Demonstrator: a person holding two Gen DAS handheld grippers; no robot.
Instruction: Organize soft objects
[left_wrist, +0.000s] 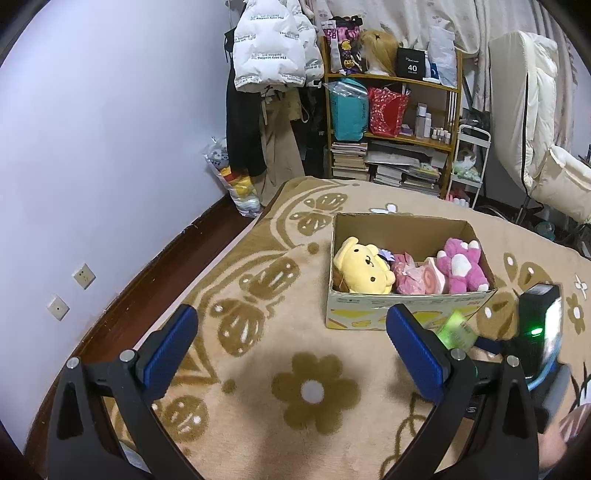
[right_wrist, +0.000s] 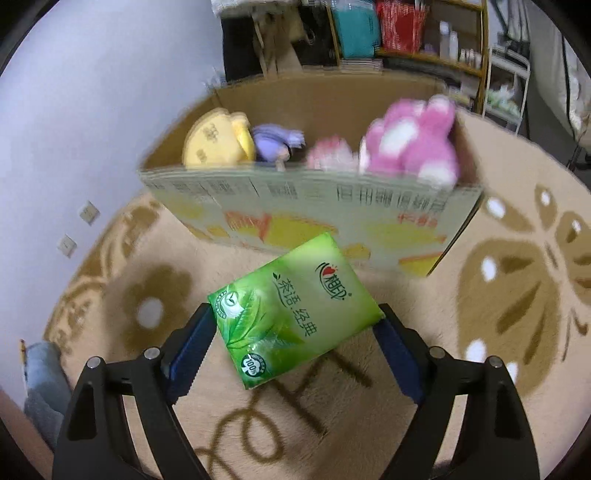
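Note:
An open cardboard box (left_wrist: 406, 306) sits on the patterned blanket (left_wrist: 258, 332); it also shows in the right wrist view (right_wrist: 314, 206). Inside lie a yellow plush dog (left_wrist: 364, 267), a pink wrapped toy (left_wrist: 410, 277) and a pink plush bear (left_wrist: 461, 267). My right gripper (right_wrist: 295, 332) is shut on a green tissue pack (right_wrist: 295, 310), held just in front of the box's near wall. The pack shows blurred in the left wrist view (left_wrist: 456, 330). My left gripper (left_wrist: 291, 332) is open and empty, left of the box's front.
A lilac wall (left_wrist: 110, 147) and wooden floor strip (left_wrist: 155, 280) lie to the left. A shelf (left_wrist: 391, 122) with bags and books, hanging coats (left_wrist: 273, 55) and a folded mattress (left_wrist: 524, 110) stand beyond the bed. A purple plush (right_wrist: 277, 142) is in the box.

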